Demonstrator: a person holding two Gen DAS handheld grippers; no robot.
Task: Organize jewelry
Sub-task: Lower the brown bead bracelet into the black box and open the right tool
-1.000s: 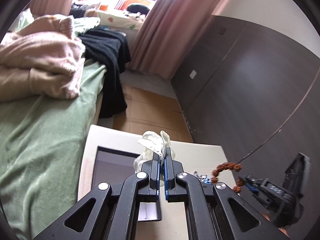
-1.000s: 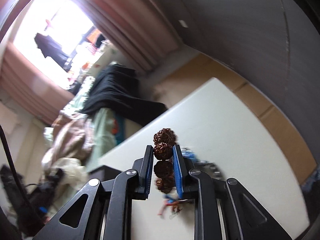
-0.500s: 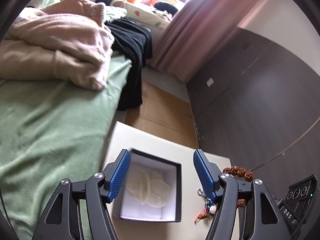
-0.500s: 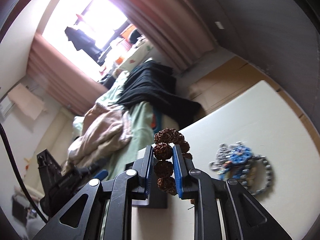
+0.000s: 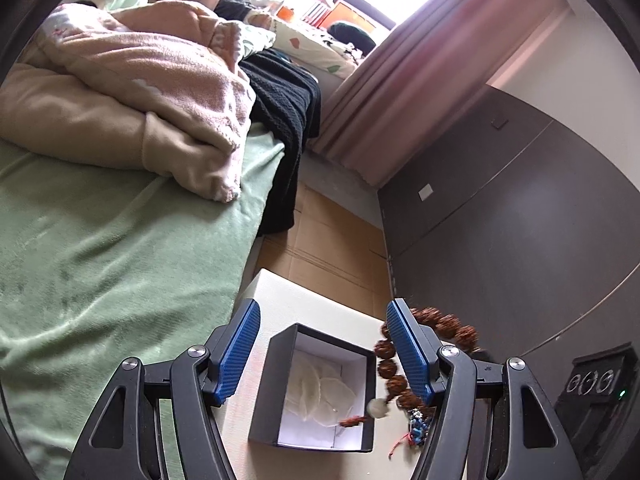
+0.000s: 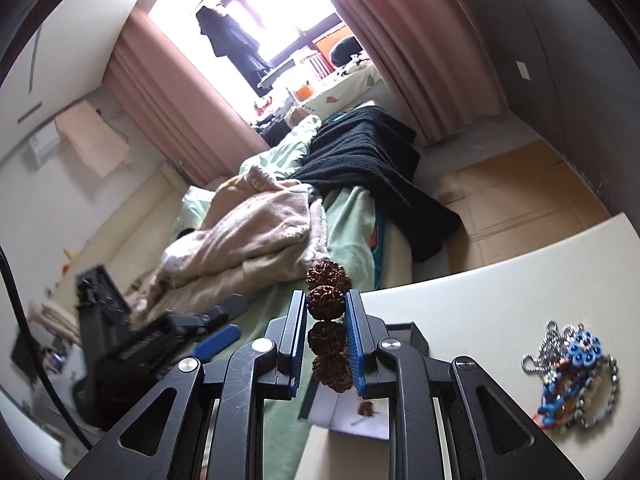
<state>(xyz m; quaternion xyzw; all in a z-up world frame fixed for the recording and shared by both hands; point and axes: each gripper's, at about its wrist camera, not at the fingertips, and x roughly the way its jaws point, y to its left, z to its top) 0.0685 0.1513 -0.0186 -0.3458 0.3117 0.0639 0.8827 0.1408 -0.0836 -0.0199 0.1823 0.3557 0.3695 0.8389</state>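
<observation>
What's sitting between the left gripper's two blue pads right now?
In the left wrist view, the open black box with white lining sits between the left gripper's pads, holding clear plastic bags.

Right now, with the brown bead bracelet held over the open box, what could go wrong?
1. The right gripper pinches only a few beads of the brown bead bracelet, which hangs mostly over the box's right rim; released here, part may land outside.
2. The dangling tassel end could snag on the rim.
3. The open left gripper hovers close above the box and might knock it.
</observation>
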